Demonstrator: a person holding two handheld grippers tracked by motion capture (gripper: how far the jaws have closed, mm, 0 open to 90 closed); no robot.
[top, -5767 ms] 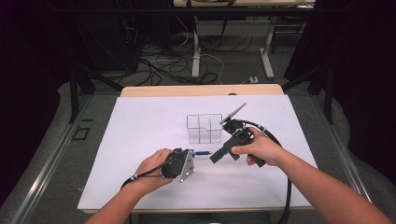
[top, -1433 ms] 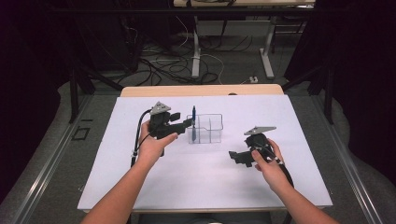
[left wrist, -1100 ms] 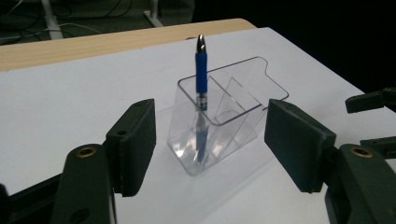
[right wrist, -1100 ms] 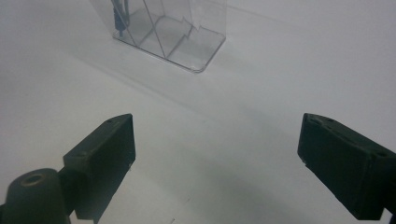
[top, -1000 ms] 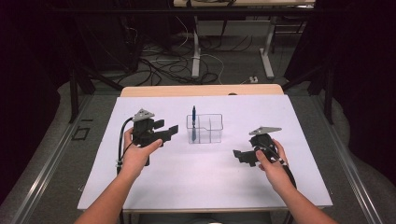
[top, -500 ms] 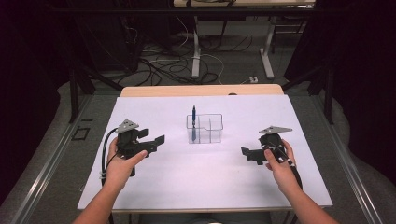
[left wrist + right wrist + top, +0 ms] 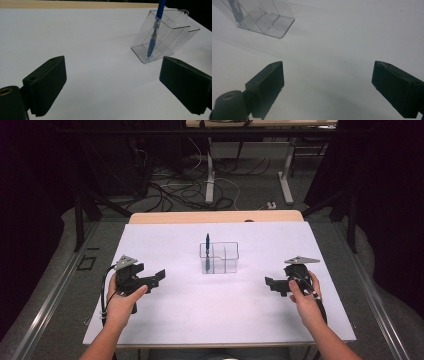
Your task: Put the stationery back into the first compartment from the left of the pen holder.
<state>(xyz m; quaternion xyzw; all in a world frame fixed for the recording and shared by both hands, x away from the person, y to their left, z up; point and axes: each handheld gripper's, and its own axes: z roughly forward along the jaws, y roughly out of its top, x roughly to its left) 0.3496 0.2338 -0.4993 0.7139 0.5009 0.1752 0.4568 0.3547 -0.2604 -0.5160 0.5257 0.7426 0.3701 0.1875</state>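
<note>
Standing upright in clear holder, pen: light, stiff, slick; best pinched at exposed top. Left gripper just opened, right gripper spread, both empty, well short of pen.

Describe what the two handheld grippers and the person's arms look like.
Both the left gripper and the right gripper are black, each topped by a grey three-cornered plate and trailing a black cable along the wrist. In the gripper views each one's two jaws are blocky black slabs with finely ribbed inner faces and a small screw hole near the top. The forearms are bare; no sleeves or gloves are in sight.
</note>
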